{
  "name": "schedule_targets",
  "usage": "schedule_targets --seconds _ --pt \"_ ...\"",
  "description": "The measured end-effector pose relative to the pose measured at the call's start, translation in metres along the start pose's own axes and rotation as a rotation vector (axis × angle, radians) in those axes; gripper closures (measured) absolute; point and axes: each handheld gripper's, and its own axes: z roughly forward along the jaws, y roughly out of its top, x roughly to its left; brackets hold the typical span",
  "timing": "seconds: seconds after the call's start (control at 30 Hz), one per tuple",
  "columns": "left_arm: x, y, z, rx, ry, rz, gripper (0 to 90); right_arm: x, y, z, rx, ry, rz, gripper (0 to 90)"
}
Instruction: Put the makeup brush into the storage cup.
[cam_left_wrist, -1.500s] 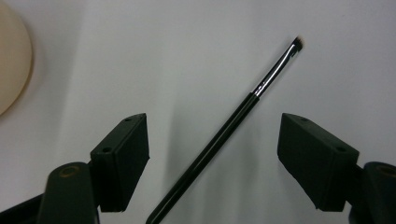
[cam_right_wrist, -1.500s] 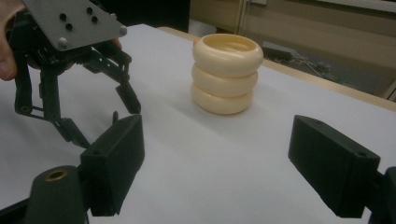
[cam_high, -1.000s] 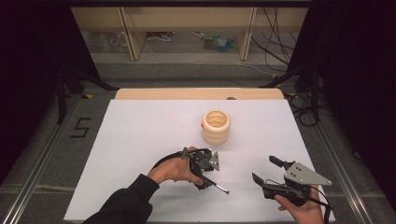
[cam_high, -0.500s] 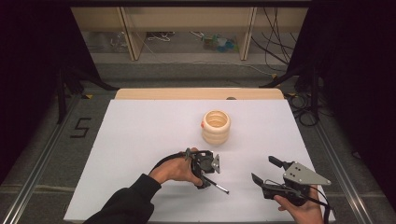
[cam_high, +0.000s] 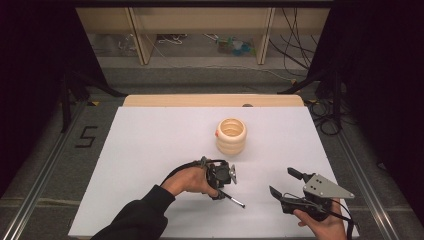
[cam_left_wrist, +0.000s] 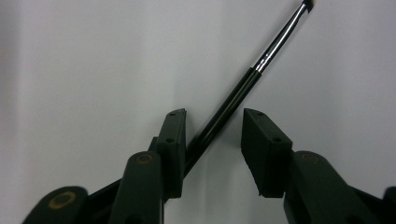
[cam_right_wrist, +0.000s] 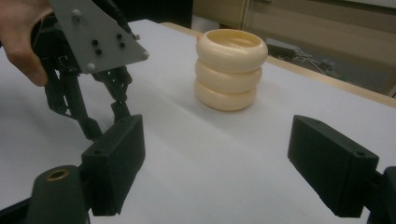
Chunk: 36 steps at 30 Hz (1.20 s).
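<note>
Brush: thin black handle with a shiny metal ferrule, lies flat on the white table, front middle, slanting toward the person's right.
High view, left gripper: held in the left hand, tipped down over the handle end of the brush; dark sleeve comes in from the bottom edge.
High view, right gripper: in the right hand at the front right, grey three-cornered plate on top, well apart from the brush.
High view, pot: cream ribbed pot of three stacked rings, open top, upright at mid table, beyond both grippers, touching neither.
Left gripper view, brush: runs diagonally up to the right between the two black jaws; handle lies against the left pad, a clear gap to the right pad.
Left gripper view, jaw state: jaws have just been closing on the brush handle, not clamped yet, one side only in contact.
Right gripper view, jaw state: wide apart, nothing between them, bare table under the gap.
Right gripper view, pot: stands upright ahead, beyond the jaws.
Right gripper view, left gripper: at upper left, fingers of the hand on it, tips pointing down at the table.
</note>
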Motion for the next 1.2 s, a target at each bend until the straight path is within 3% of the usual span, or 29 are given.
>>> schedule_targets --seconds 0.47,1.2 --pt "-0.0021 0.0027 -0.0011 0.048 0.007 -0.017 73.1 0.0002 -0.0001 0.0002 0.003 0.003 -0.007 20.0" --pt "-0.0020 0.0063 -0.0006 0.081 0.003 -0.034 80.4 0.0009 0.0004 -0.0004 0.022 0.005 -0.011 20.1"
